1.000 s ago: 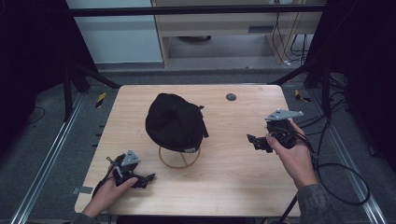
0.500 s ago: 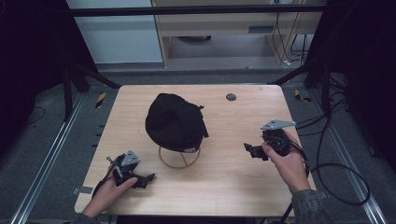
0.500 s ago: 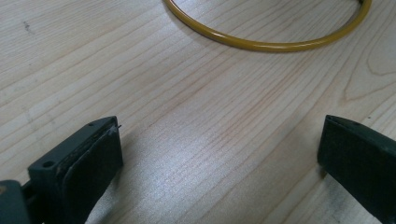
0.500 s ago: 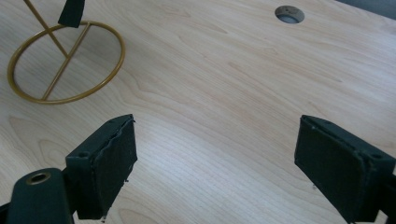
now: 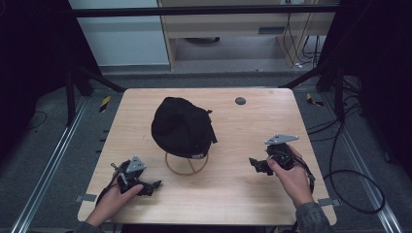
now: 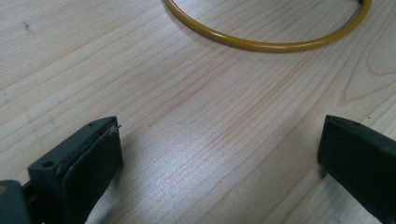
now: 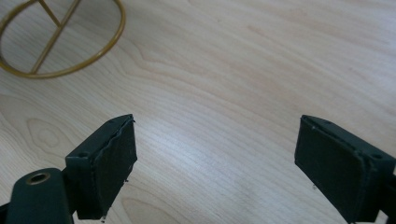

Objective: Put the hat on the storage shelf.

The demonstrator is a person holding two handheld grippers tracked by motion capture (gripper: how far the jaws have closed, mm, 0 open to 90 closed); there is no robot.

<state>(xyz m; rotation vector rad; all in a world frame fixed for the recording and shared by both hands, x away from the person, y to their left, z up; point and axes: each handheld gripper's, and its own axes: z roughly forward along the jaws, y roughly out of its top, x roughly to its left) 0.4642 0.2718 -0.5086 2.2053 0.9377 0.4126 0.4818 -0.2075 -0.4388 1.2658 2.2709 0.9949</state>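
Observation:
A black cap (image 5: 181, 126) sits on a gold wire stand whose ring base (image 5: 186, 165) rests on the wooden table (image 5: 233, 194). My left gripper (image 5: 150, 186) lies low at the front left, held by a hand, open with nothing between its jaws; the ring base (image 6: 266, 42) curves just ahead of it. My right gripper (image 5: 256, 164) is at the right, held by the other hand, open and empty, pointing left toward the stand. The ring base (image 7: 60, 39) with its cross wires lies at the upper left in the right gripper view.
A small dark round disc (image 5: 240, 101) lies near the table's far edge. Cables (image 5: 350, 174) trail off the right side onto the floor. Metal frame rails (image 5: 48, 165) run along both sides of the table.
My right gripper has come down and toward the near edge, ending lower over the table. The left gripper and the cap have stayed put.

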